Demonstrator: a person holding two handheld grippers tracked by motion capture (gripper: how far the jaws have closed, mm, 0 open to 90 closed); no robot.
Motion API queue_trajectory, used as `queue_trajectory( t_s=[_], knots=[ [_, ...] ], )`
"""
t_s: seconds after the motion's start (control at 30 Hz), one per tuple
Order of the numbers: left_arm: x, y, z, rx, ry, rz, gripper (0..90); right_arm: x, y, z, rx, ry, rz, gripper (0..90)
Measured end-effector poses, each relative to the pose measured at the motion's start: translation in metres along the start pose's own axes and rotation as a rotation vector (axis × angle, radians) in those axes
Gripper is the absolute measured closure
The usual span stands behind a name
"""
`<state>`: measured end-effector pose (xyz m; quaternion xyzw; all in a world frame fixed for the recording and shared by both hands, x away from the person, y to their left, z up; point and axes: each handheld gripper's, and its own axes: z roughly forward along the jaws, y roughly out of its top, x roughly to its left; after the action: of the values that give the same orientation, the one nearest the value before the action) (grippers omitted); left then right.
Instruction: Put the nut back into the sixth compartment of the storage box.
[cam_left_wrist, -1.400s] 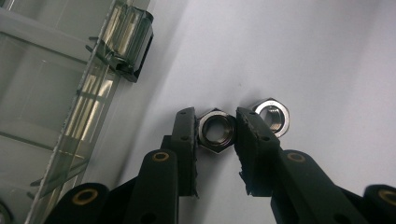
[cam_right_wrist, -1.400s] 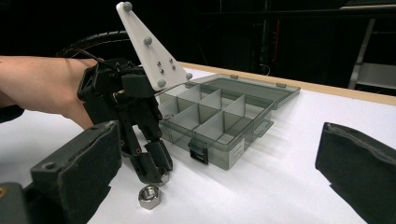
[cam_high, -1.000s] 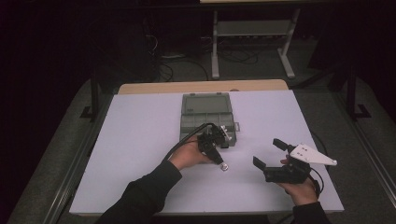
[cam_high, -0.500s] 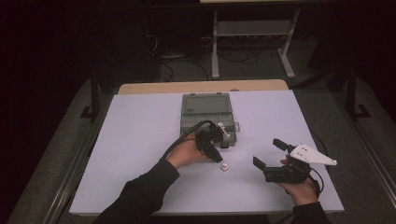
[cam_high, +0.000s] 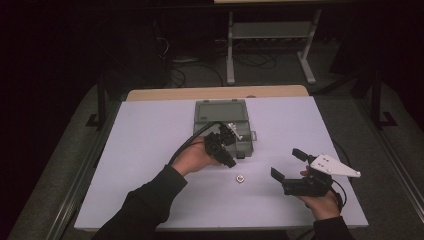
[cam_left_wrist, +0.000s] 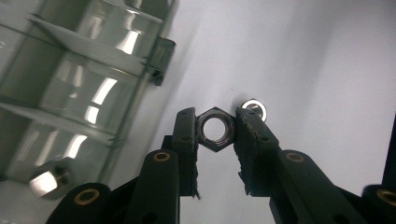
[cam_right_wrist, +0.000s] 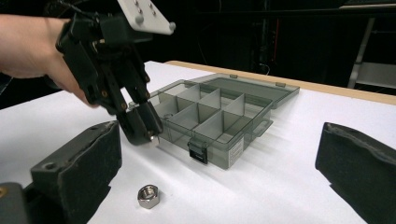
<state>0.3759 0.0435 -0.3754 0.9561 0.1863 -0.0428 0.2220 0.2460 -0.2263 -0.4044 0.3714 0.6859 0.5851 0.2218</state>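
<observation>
Step in hand, as judged: carry one nut to the open box and drop it into a compartment.

- Left gripper (cam_high: 231, 161): closed on a nut (cam_left_wrist: 215, 129), pinched flat-to-flat between the two black pads (cam_left_wrist: 186, 135), hole facing the camera. Held above the table (cam_high: 150, 150), just near of the box's near right corner.
- Right gripper (cam_high: 286, 165): jaws wide apart, nothing between them, parked near the right front of the table. Leave parked; not needed for this step.
- Second nut (cam_high: 240, 178): lying loose on the table, near of the box and between the two grippers. Also seen in the right gripper view (cam_right_wrist: 148, 196). Leave for a later pass.
- Box (cam_high: 225, 125): lid laid back on the far side, dividers forming a grid of compartments, latch (cam_right_wrist: 197, 151) on the near wall. One nut (cam_left_wrist: 49, 179) already lying in a compartment.

Procedure:
1. Keep the pinch firm; contact is on two narrow faces only, so likely to slip if loosened early.
2. Lift high enough to clear the near wall and latch.
3. Move far and slightly left until centred over one compartment, not over a divider.
4. Lower close to the compartment floor before opening, to limit bounce.
5. Open fully, then withdraw straight up.

Caution: avoid nudging the box wall, since the box appears light and may slide.
</observation>
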Motion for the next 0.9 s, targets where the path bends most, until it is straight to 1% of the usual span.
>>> queue_trajectory(
  t_s=[0.13,0.43,0.53,0.6,0.73,0.9],
  knots=[
    [0.003,0.001,-0.011,-0.011,0.014,-0.002,70.9,0.000,0.000,0.000,-0.001,-0.002,0.001,0.0],
    [0.012,0.000,-0.030,-0.035,0.034,-0.027,70.9,-0.001,0.000,0.000,-0.001,-0.001,-0.001,0.0],
    [0.016,-0.001,-0.034,-0.038,0.044,-0.033,70.9,0.000,0.000,0.000,0.001,0.001,0.001,0.0],
    [0.019,-0.001,-0.036,-0.041,0.044,-0.038,70.9,0.000,0.000,0.000,0.001,0.000,0.001,0.0],
    [0.024,-0.003,-0.040,-0.050,0.050,-0.055,70.9,0.000,0.000,0.000,0.001,0.001,0.001,0.0],
    [0.032,-0.005,-0.039,-0.052,0.071,-0.085,70.9,0.000,0.000,0.000,0.001,0.000,0.000,0.0]
  ],
)
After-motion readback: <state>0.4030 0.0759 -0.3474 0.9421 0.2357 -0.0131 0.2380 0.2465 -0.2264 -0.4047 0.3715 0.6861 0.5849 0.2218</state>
